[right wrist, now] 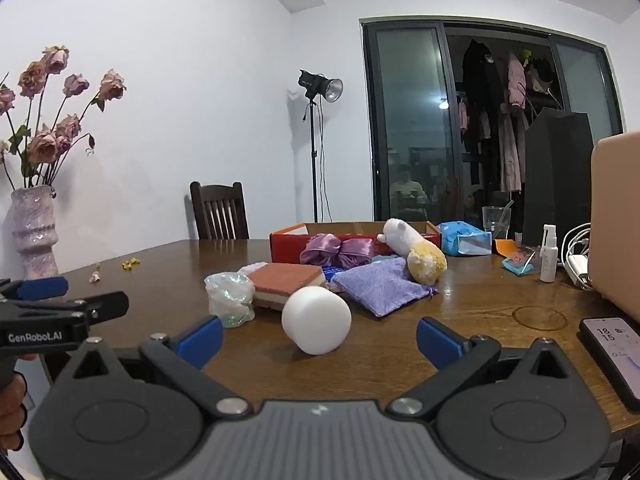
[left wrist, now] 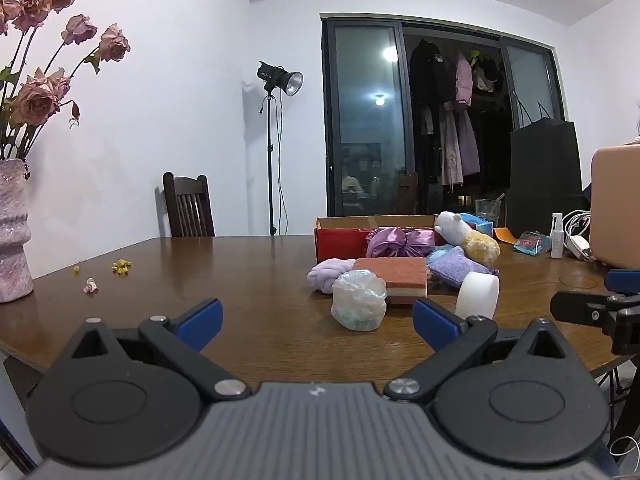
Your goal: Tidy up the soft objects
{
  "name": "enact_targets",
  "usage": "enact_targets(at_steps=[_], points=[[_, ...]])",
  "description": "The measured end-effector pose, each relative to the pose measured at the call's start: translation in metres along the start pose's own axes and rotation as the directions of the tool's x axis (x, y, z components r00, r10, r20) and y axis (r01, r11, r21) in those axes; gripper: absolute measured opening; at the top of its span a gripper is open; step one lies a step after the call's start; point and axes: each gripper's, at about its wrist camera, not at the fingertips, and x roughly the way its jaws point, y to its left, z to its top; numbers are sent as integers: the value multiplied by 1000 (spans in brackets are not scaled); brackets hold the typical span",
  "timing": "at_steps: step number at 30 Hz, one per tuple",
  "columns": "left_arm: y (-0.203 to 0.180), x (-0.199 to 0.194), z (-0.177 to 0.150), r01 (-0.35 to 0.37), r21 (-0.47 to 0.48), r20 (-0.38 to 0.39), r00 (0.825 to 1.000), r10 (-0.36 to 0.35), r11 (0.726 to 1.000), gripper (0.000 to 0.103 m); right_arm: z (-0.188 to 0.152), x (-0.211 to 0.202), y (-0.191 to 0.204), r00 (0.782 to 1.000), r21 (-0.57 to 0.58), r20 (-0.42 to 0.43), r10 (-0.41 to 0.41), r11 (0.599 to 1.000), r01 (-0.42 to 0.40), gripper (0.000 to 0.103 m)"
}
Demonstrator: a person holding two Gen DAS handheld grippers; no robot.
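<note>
While both tools hover low over the near edge of the brown tabletop [left wrist: 248, 272], neither grasps anything: the left tool [left wrist: 318, 322] has its blue pads spread wide with only bare wood between them, and the right tool [right wrist: 320, 338] is equally released. Taking the red cardboard box [right wrist: 286, 246] at the back as the landmark, a pink vase of dried roses [right wrist: 34, 232] stands far to its left by the wall, with small yellow crumbs [right wrist: 131, 264] between the two. In front of the box the soft objects lie in a loose cluster: a crinkled clear plastic bag [right wrist: 231, 298] at front left, a brick-red sponge [right wrist: 286, 284] just right of it, a white foam cylinder [right wrist: 316, 314] nearest the right tool, a lilac knit pouch [right wrist: 380, 286], and a purple satin bundle [right wrist: 336, 250] against the box's front wall. A white-and-yellow plush toy [right wrist: 414, 250] leans at the box's right corner. Right of the box sit a blue packet [right wrist: 464, 238], a spray bottle [right wrist: 548, 256] and a phone [right wrist: 614, 356].
</note>
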Motion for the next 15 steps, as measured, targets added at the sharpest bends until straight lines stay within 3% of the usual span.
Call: enact_targets(at_steps=[15], points=[[0, 0, -1, -1, 15, 8, 1000, 0, 1000, 103, 0, 0, 0, 1000, -1, -13, 17, 1000, -17, 103]])
